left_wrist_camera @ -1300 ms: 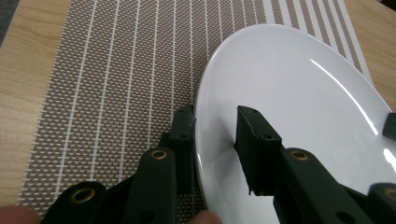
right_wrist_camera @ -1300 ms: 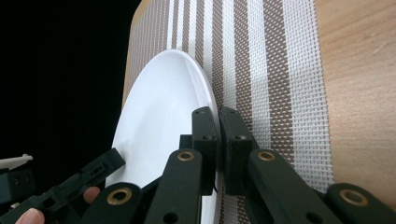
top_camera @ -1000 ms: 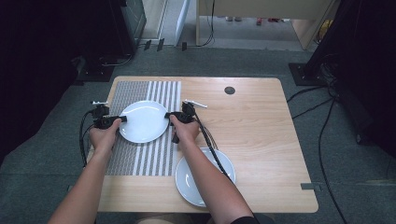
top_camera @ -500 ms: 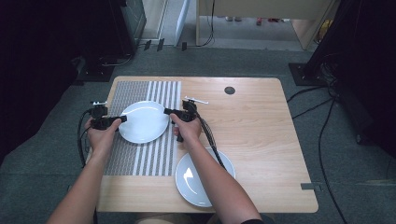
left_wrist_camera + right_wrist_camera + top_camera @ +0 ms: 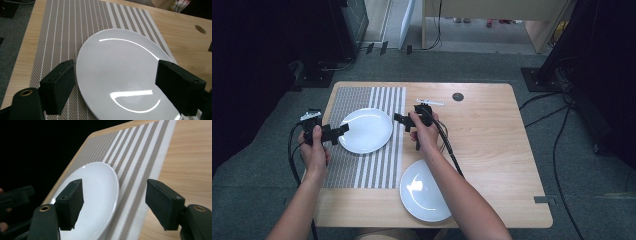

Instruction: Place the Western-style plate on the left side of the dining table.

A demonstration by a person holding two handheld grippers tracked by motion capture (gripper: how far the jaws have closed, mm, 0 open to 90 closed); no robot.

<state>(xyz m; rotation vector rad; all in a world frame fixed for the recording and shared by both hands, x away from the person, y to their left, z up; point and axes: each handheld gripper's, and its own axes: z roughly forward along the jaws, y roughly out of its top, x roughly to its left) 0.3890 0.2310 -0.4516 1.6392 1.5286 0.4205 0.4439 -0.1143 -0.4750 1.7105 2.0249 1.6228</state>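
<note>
Flanking one white plate [image 5: 366,130] on one striped placemat [image 5: 362,165], two claws, left claw [image 5: 343,129] and right claw [image 5: 398,119], just opened, second plate [image 5: 424,191] nearby

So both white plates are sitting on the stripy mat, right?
Not quite. Just one white plate sits on the stripy mat. The other plate lies on the bare wooden table, nearer the person and beside the mat. The high view shows it.
</note>
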